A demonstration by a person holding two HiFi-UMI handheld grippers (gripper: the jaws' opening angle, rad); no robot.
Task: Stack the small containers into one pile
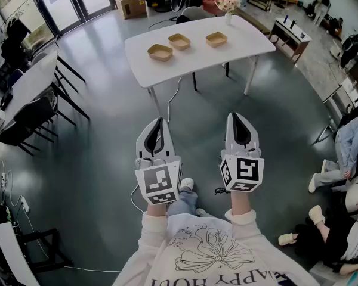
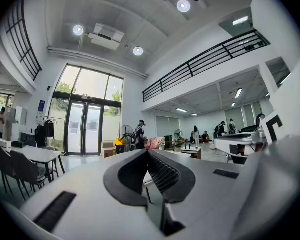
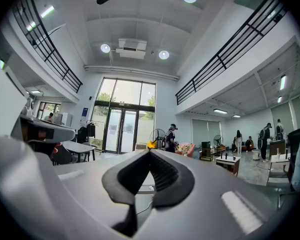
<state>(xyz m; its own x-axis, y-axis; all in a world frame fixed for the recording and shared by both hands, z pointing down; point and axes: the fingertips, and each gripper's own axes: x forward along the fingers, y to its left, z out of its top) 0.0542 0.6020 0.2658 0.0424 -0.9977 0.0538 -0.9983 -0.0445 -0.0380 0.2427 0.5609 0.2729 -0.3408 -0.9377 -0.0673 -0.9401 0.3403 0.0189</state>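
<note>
Three small tan containers stand apart in a row on a white table (image 1: 238, 43) well ahead of me: the left container (image 1: 160, 53), the middle container (image 1: 179, 41) and the right container (image 1: 216, 39). My left gripper (image 1: 161, 122) and my right gripper (image 1: 236, 115) are held side by side over the grey floor, well short of the table. Both are shut with nothing between their tips. Each gripper view looks level into the hall; the left gripper (image 2: 148, 151) and right gripper (image 3: 150, 152) show closed tips and no container.
A small vase of flowers (image 1: 228, 6) stands at the table's far edge. A cable (image 1: 172, 100) trails across the floor under the table. Black chairs and a second white table (image 1: 24, 88) stand at left. Seated people (image 1: 346, 154) are at right. Cardboard boxes (image 1: 131, 2) sit near the glass doors.
</note>
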